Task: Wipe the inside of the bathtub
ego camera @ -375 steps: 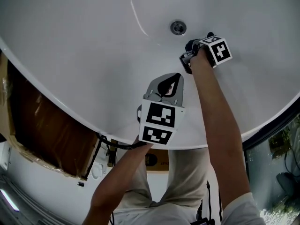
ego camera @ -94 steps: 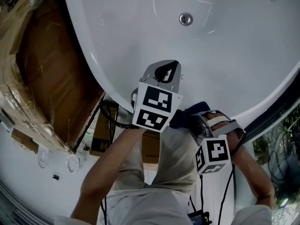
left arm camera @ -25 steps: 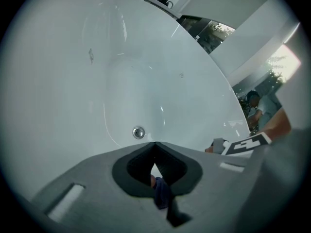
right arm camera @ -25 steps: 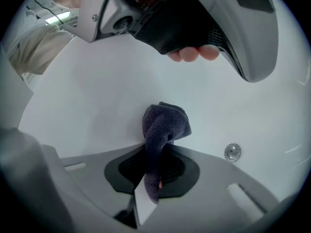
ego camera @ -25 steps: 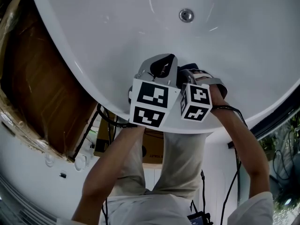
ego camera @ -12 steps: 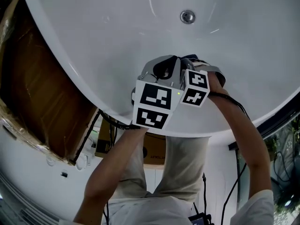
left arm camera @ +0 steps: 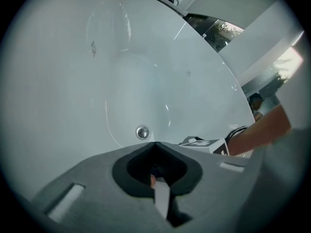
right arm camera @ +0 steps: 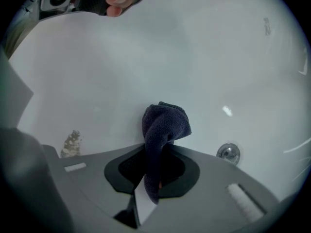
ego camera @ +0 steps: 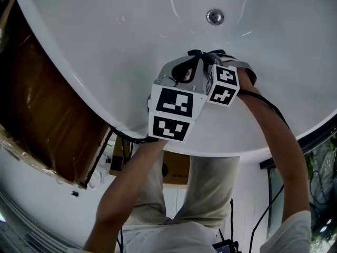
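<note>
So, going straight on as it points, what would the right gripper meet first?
Probably the white bathtub surface, left of the drain, touched first by the dark cloth the right gripper holds; depth unclear.

White glossy bathtub [ego camera: 105,30], chrome drain [ego camera: 214,17] on its floor, dark bunched cloth [right arm camera: 164,123] seemingly pressed against inner wall

Head view: looking steeply down from above into the white bathtub [ego camera: 105,30]. Left gripper view: low along its jaws, facing across the tub floor. Right gripper view: close to the tub wall, past a dark cloth [right arm camera: 163,125]. Shared by all three: the drain [ego camera: 214,17]
</note>
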The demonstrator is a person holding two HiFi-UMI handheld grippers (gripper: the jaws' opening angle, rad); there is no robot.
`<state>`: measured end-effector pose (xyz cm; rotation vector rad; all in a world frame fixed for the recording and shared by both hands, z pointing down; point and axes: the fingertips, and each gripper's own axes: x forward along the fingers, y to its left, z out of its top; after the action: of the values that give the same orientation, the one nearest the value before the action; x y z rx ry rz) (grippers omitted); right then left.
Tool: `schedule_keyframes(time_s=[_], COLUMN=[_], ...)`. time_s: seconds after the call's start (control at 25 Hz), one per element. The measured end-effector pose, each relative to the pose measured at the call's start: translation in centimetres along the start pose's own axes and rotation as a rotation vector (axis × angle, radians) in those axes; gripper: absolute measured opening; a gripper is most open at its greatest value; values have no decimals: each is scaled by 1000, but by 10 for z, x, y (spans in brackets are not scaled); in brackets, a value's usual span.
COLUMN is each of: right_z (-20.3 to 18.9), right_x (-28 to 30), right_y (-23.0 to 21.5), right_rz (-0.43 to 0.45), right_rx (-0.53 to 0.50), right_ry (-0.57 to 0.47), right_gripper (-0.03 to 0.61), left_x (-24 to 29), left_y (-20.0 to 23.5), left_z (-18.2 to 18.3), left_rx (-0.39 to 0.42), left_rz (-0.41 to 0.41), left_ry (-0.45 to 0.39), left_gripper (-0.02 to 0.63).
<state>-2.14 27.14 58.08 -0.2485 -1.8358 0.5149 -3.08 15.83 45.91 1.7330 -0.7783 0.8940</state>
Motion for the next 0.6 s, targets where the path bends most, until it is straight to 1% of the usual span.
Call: schedule_keyframes(time_s=[0.36, 0.6], right_z=[-5, -9], right_x=[24, 45], right_y=[-37, -62], right_rz=[-79, -99], right_rx=[20, 10], right_ry=[23, 57], right_gripper=[48, 48], left_x=[1, 6], left_y=[16, 18], left_z=[2, -3], left_rx=[2, -2], left_rz=[8, 10], left_ry=[-16, -6], left_gripper=[-2, -2])
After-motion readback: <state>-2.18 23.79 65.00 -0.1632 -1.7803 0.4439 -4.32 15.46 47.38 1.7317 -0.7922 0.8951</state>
